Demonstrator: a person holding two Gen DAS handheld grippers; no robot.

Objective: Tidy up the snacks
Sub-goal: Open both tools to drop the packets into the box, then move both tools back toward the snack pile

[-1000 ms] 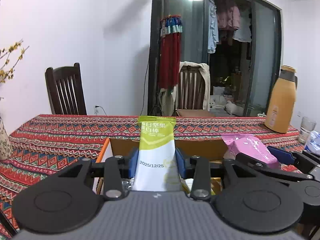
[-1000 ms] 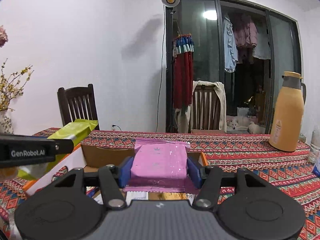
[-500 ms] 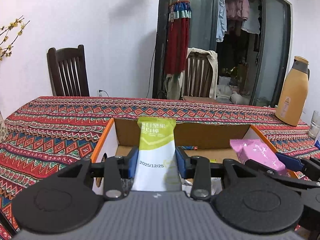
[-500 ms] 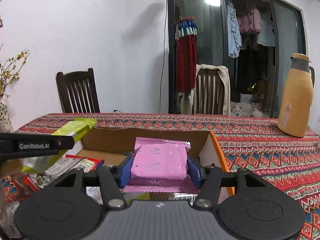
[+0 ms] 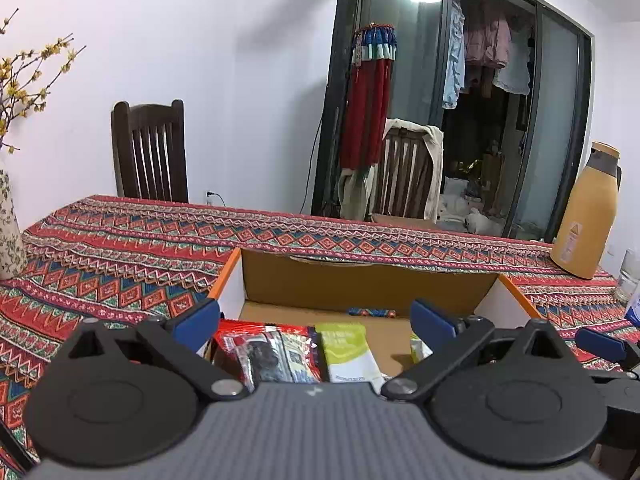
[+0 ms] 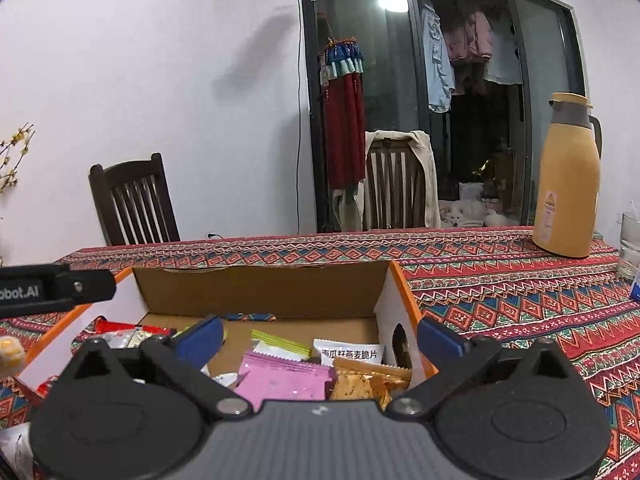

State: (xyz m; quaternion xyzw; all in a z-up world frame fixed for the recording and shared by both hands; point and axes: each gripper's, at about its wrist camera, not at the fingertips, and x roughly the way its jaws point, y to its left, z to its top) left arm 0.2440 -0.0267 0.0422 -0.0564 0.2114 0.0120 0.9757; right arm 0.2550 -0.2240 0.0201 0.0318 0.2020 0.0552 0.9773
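An open cardboard box (image 5: pixel 360 280) with orange rims sits on the patterned tablecloth. My left gripper (image 5: pixel 316 318) is open and empty above its left part, where a green and white snack packet (image 5: pixel 346 350) lies next to a red and black packet (image 5: pixel 268 354). My right gripper (image 6: pixel 320 334) is open and empty above the box's right part (image 6: pixel 260 292), where a pink packet (image 6: pixel 284 380) lies among an orange packet (image 6: pixel 360 384), a white packet (image 6: pixel 350 354) and a green-edged one (image 6: pixel 280 342).
A tan thermos (image 6: pixel 568 176) and a glass (image 6: pixel 630 244) stand at the right on the table. Two wooden chairs (image 5: pixel 150 148) stand behind the table. A vase (image 5: pixel 10 232) with yellow flowers is at the far left. Loose packets (image 6: pixel 16 448) lie left of the box.
Both grippers lowered over the box and opened. The green packet dropped from the left gripper and the pink packet from the right gripper; both now lie inside the box.
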